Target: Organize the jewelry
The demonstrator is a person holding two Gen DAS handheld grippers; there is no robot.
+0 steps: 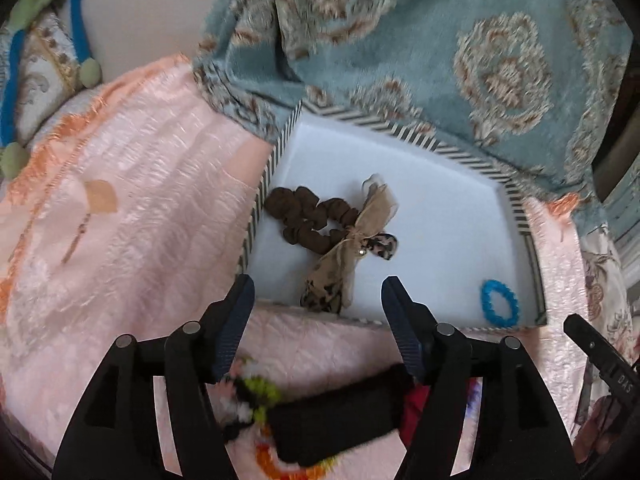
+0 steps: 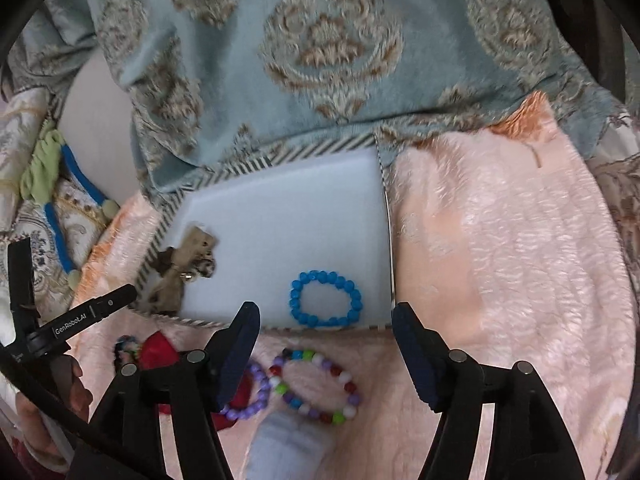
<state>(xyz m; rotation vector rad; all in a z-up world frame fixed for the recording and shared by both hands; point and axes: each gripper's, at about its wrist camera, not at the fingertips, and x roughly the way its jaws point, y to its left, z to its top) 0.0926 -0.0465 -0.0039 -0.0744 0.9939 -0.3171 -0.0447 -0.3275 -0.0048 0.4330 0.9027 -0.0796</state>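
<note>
- Hovering over the pink plush blanket [image 1: 132,184], left gripper [image 1: 318,292] spread wide, nothing between the fingers.
- Right gripper [image 2: 326,316] likewise released and empty, fingers well apart.
- Striped-rim tray [image 1: 276,152] with white floor sits just ahead of both grippers; its far edge meets the teal patterned blanket [image 1: 440,40].
- Inside the tray, ahead of the left gripper: brown ruffled scrunchie [image 1: 308,216], loosely looped, with a beige leopard-print bow tie [image 1: 352,240] lying across its right end and touching it; a small metallic bead shows at the knot.
- Blue beaded bracelet [image 2: 326,299], bright opaque round beads in a closed ring, lies flat in the tray's near corner, just beyond the right gripper's fingertips and between them in line of sight; well apart from the bow.
- Outside the tray, on the pink blanket under the right gripper: multicolour beaded bracelet [image 2: 316,386] (red, white, green, blue, purple beads) touching a lilac beaded bracelet [image 2: 252,394] at its left.
- Red fabric item [image 2: 160,354] left of those; shape unclear.
- Black fuzzy band [image 1: 340,420] beneath the left gripper, beside blurred yellow-green and orange pieces I can't identify.
</note>
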